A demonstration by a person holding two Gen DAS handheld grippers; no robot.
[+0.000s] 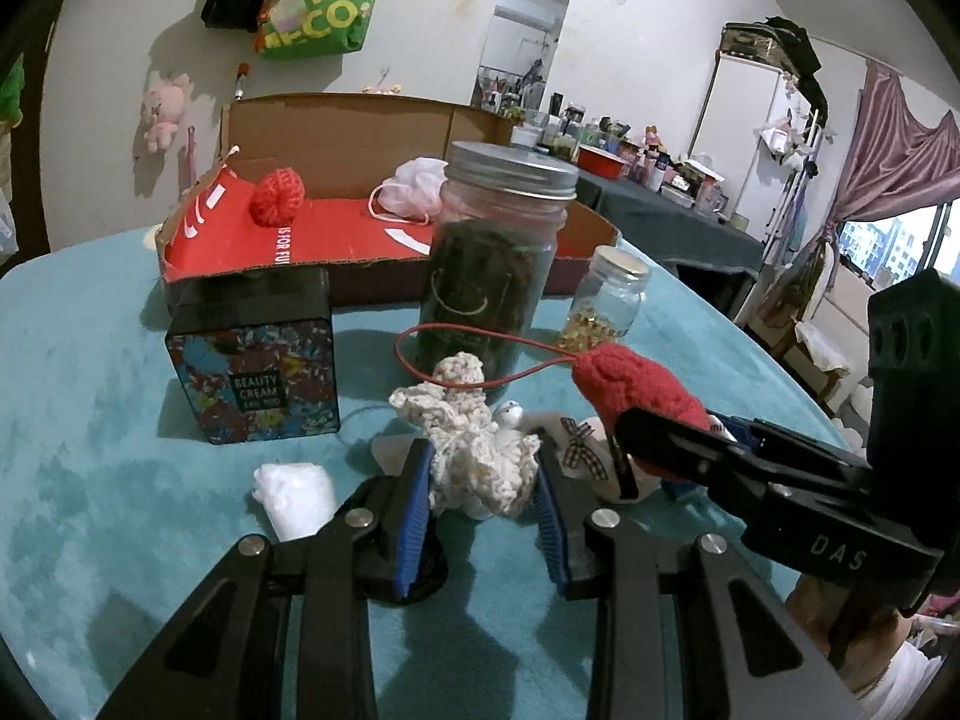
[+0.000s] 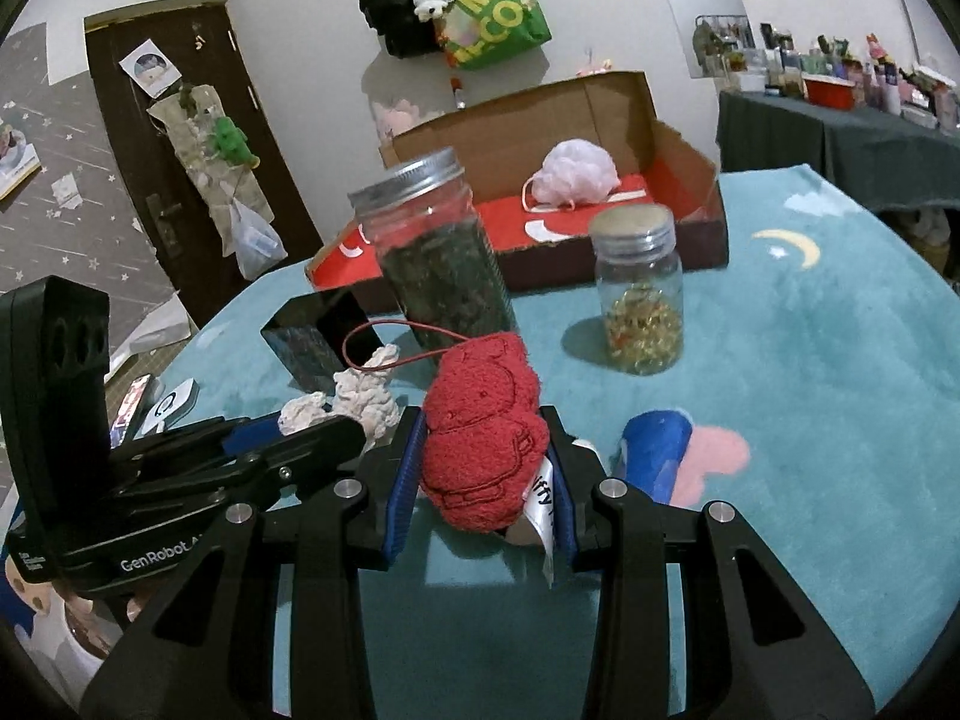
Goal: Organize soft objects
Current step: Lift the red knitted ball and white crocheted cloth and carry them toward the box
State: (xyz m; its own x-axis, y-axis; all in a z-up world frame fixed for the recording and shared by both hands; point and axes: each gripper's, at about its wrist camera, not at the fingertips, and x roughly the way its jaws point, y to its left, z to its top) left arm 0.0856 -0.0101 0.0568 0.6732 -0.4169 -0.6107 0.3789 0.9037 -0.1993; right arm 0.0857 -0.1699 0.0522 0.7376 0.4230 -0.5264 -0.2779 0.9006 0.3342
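Grippers each clamp a soft toy above the teal cloth (image 2: pixel 780 360).
Left gripper (image 1: pixel 485 480) pinches a cream crochet toy (image 1: pixel 480 444); right gripper (image 2: pixel 483 468) squeezes a red plush (image 2: pixel 480 444) before the cardboard box (image 2: pixel 690 180).

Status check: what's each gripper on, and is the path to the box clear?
Left gripper shut on cream crochet toy. Right gripper shut on red plush. Tall jar stands between them and cardboard box.
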